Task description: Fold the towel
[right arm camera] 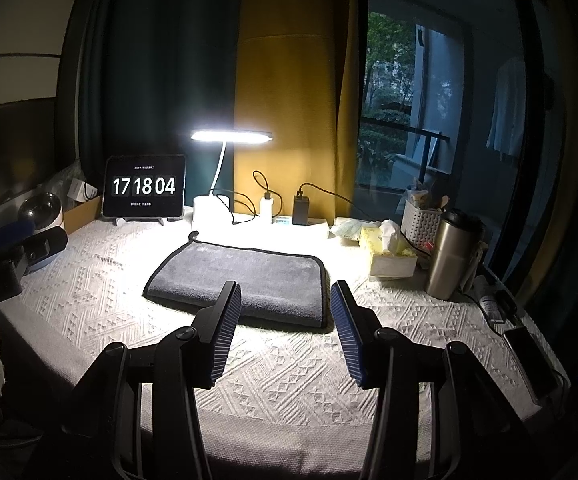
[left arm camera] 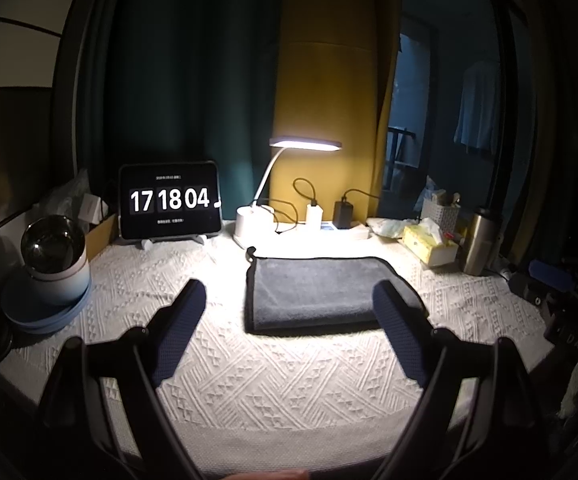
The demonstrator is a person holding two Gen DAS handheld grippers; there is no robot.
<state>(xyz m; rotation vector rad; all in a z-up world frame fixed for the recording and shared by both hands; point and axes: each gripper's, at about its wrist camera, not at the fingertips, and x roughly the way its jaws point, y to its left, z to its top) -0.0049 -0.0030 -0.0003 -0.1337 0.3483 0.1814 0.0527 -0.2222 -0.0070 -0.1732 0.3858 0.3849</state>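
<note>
A grey towel [left arm camera: 313, 292] with dark trim lies folded flat on the white textured tablecloth [left arm camera: 249, 380], under the desk lamp. It also shows in the right wrist view [right arm camera: 245, 280]. My left gripper [left arm camera: 289, 296] is open and empty, held above the cloth in front of the towel's near edge. My right gripper [right arm camera: 287, 296] is open and empty, its fingertips [right arm camera: 231, 300] over the towel's near right corner. The towel's hanging loop [right arm camera: 193, 236] points to the back left.
A tablet clock [left arm camera: 169, 200] stands at the back left, a lit desk lamp [left arm camera: 305, 145] behind the towel with chargers [left arm camera: 343, 210]. A tissue box [right arm camera: 389, 252], steel tumbler [right arm camera: 453, 252] and white basket [right arm camera: 421, 216] stand right. A phone [right arm camera: 529, 364] lies far right. A round device [left arm camera: 55, 256] sits left.
</note>
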